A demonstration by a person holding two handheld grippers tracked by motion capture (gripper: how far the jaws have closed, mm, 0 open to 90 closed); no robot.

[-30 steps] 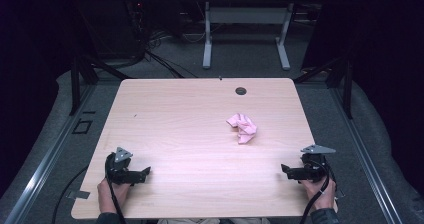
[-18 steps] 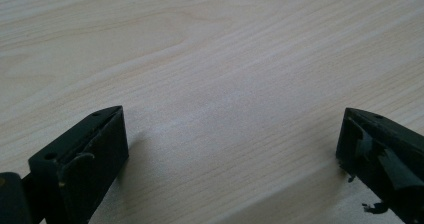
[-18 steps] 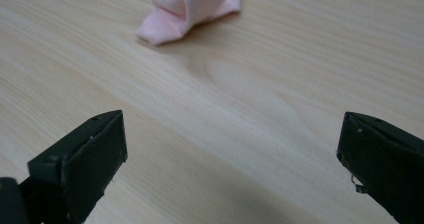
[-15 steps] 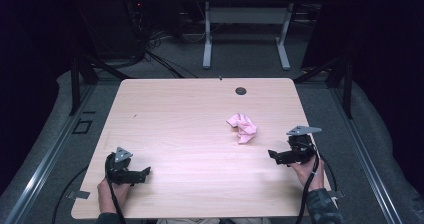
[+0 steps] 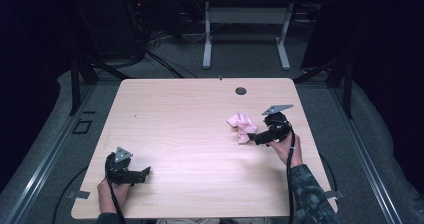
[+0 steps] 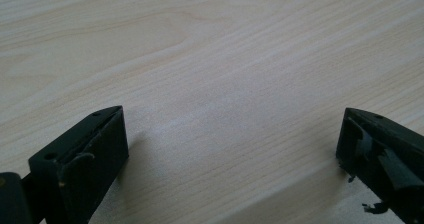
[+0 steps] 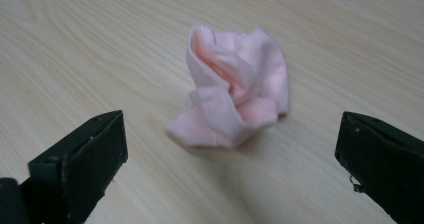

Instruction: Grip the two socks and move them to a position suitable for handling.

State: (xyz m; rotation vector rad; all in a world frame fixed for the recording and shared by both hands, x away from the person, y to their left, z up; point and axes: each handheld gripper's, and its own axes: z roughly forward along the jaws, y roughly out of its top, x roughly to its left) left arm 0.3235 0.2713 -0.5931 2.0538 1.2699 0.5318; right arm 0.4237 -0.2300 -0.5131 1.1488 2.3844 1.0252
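Dark curtains ring a pale wooden table [image 5: 200, 134] where a crumpled pink cloth [image 5: 242, 126] lies right of centre. With jaws spread wide and holding nothing, the right gripper [image 5: 256, 139] lines up on it, probably for a grab, while the left gripper [image 5: 142, 173], also wide open and empty, waits near the front edge

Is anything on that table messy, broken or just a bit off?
Only the pink cloth stands out: it sits crumpled in a bunched heap on the wooden table, not laid flat. The right gripper, jaws open, is right beside it. The left gripper waits open near the front edge. Nothing looks spilled or damaged.
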